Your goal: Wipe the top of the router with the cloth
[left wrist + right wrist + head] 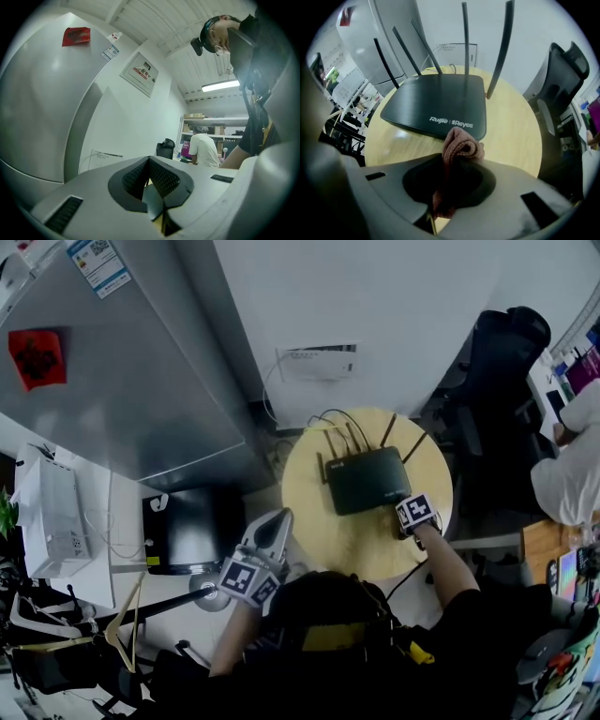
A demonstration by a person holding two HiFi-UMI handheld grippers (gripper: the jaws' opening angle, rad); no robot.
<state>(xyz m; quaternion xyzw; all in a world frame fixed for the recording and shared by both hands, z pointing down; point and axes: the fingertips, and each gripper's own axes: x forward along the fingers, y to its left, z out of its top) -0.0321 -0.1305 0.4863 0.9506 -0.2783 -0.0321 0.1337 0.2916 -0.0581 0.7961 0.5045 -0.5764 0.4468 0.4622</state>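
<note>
a big grey fridge (pixel 122 362) fills the head view from 9 to 12 o'clock, with a red sticker (pixel 37 357) on its door near 10 o'clock. a round wooden table (pixel 309 531) stands just right of centre, and a black office chair (pixel 497 362) stands off the table's 2 o'clock side. a person in a white top (pixel 567 474) sits further out at 3 o'clock. the black router (pixel 367 480) lies flat on the table, a little toward the 1 o'clock side of the tabletop, and its thin antennas (pixel 465 42) rise from the far edge. the left gripper (pixel 281 517) hangs at the table's 8 o'clock rim and points up and away from the router. in the left gripper view the left gripper (pixel 149 161) has its two dark pads (pixel 164 178) pressed together at the tip with nothing between them. the right gripper (pixel 405 503) sits at the router's 4 o'clock corner. in the right gripper view the right gripper (pixel 454 171) pinches a small pinkish-brown cloth (pixel 461 143). the cloth bunches up past the fingertips, right at the router's near edge by the printed logo. whether it touches the router cannot be told.
</note>
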